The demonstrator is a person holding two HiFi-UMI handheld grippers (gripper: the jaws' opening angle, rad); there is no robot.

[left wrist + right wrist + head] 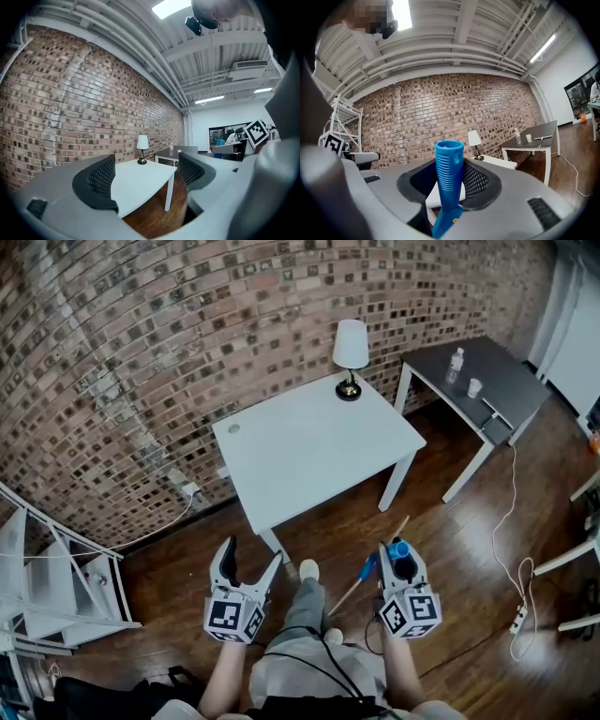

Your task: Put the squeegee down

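I'm holding the right gripper (450, 183) closed right down on the squeegee (449, 168). Its ribbed blue handle is standing upright between the two dark pads, with its open end poking above them and the rest dropping out of that gripper's view. In the head view the blue part is running down towards the floor (450, 549) on the near side of the white table (309, 442). I can't make out the blade end, and a pale stick lying along the same line may or may not belong to it. The left gripper (146, 176) is hanging wide open with nothing between its pads, and I'm seeing only the white table through the gap. Both grippers are pointing level, short of the white table's near edge and well clear of its top.

Further out, a lamp (350, 357) is standing at the far corner of the white table, close to the brick wall (141, 381). A dark table (497, 390) is sitting to the right of the white table, carrying a bottle (456, 364) and a cup (474, 387).

As I'm judging it, the task is barely begun: the squeegee is in the grip and touching no surface I can see. Everything is left to do. I'm needing to pick a spot, most likely the white table's top, carry the tool over it and lower it until it's resting. Then come opening the jaws and backing away.
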